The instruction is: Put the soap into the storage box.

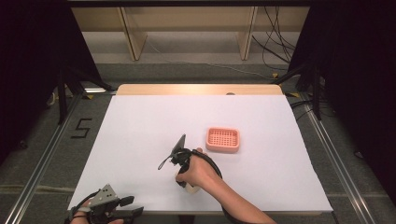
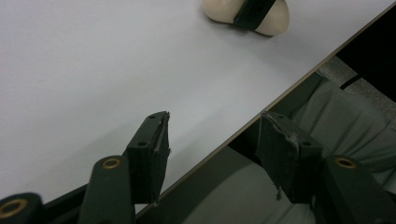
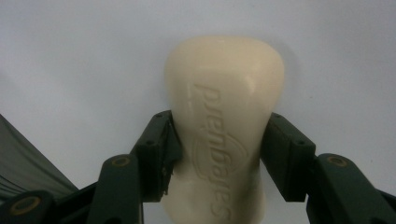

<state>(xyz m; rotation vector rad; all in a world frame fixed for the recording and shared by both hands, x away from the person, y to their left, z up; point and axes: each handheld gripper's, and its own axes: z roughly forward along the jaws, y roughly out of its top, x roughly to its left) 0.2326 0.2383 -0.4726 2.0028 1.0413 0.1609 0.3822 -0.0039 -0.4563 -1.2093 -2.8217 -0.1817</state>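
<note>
Right gripper (image 3: 217, 154) was clamped on the cream-coloured oval bar of soap (image 3: 224, 107), both black jaws pressed against its long sides, embossed lettering facing the camera. Soap sat at or just above the white table sheet (image 1: 140, 140); contact with the sheet could not be told. In the high view the bar (image 1: 192, 188) poked out beside the person's right hand (image 1: 198, 170), near the front middle of the table. In the left gripper view the same soap (image 2: 275, 18) showed farther off with a black jaw across it.

Pink plastic slotted soap dish (image 1: 223, 140) stood near, just beyond and to the right of the hand, apart from the soap, nothing in it.

Left gripper (image 2: 212, 140) idled at the front left table edge (image 2: 280, 95), jaws apart, gripping nothing; it also showed in the high view (image 1: 128, 205).

Judged step: grasp done, soap about to be carried to the dish. Next move probably called for a lift clear of the sheet, a short travel forward and right, lining the bar's long axis up with the dish, then lowering before release. Slippery soap could slide in the jaws if squeezed unevenly.
</note>
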